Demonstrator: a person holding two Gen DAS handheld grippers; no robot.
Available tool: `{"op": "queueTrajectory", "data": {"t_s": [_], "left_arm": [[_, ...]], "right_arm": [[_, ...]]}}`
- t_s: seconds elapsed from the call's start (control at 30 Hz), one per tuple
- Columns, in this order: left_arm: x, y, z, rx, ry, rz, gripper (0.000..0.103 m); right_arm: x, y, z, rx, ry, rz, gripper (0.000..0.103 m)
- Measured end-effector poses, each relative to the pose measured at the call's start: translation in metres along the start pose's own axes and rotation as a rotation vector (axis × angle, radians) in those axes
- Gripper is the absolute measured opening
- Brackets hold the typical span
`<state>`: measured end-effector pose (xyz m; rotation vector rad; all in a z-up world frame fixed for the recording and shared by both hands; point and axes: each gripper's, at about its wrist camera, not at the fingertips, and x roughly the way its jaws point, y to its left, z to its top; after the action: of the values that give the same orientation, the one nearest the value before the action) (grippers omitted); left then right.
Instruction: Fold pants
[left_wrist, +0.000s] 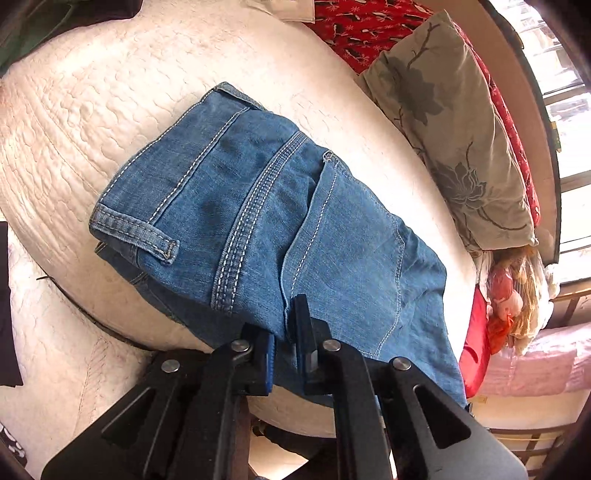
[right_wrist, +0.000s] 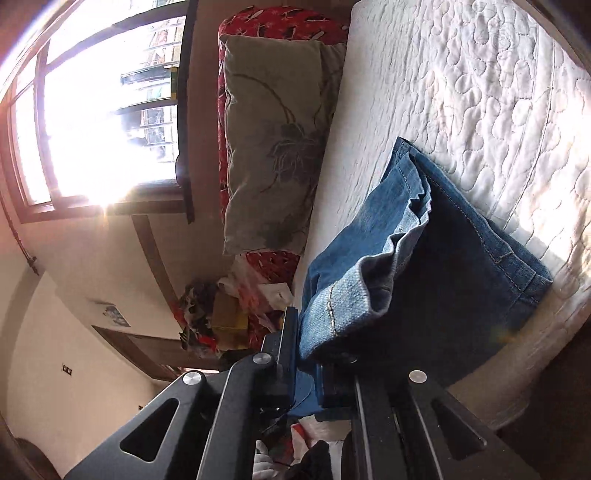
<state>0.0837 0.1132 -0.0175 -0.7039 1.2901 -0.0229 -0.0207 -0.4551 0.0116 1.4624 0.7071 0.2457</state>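
Blue denim pants (left_wrist: 258, 206) lie on a white quilted mattress (left_wrist: 92, 122), waistband and belt loop toward the left, back pocket toward the right. My left gripper (left_wrist: 286, 332) is shut on a fold of denim at the near edge by the pocket seam. In the right wrist view the pants (right_wrist: 424, 266) show layered leg hems, with a lighter inside face turned out. My right gripper (right_wrist: 306, 354) is shut on the denim at its near edge; its right finger is mostly hidden under the cloth.
A grey floral pillow (left_wrist: 454, 136) rests on a red patterned cushion (left_wrist: 369, 26) along the mattress's far side, also in the right wrist view (right_wrist: 273, 140). A doll (left_wrist: 509, 295) and pink bedding (left_wrist: 535, 365) sit beyond. A bright window (right_wrist: 96, 122) and clutter (right_wrist: 221, 317) lie past the bed.
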Motion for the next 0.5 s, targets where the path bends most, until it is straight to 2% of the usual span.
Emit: {"op": "queueTrajectory", "data": {"t_s": [0.13,0.17,0.27,0.3,0.37,0.43,0.5], "left_arm": [[0.02,0.018,-0.007,-0.01,0.04,0.076,0.007],[0.034,0.026,-0.006,-0.029,0.08,0.096,0.007],[0.063,0.042,-0.005,-0.084,0.172,0.101,0.007],[0.063,0.04,-0.005,-0.068,0.18,0.099,0.007],[0.053,0.033,-0.007,0.008,0.18,0.101,0.008],[0.037,0.024,-0.012,0.113,0.191,0.088,0.009],[0.019,0.02,-0.017,0.202,0.199,0.081,0.009]], "right_arm": [[-0.009,-0.016,-0.013,0.016,0.02,-0.029,0.01],[-0.008,-0.026,-0.014,0.021,0.022,-0.085,0.011],[-0.011,-0.055,-0.01,0.017,0.031,-0.337,0.011],[-0.015,-0.06,-0.008,0.019,0.03,-0.382,0.012],[-0.024,-0.059,-0.004,0.034,0.037,-0.376,0.012],[-0.032,-0.043,0.0,-0.039,0.051,-0.417,0.021],[-0.04,-0.017,0.007,-0.172,0.025,-0.513,0.045]]}}
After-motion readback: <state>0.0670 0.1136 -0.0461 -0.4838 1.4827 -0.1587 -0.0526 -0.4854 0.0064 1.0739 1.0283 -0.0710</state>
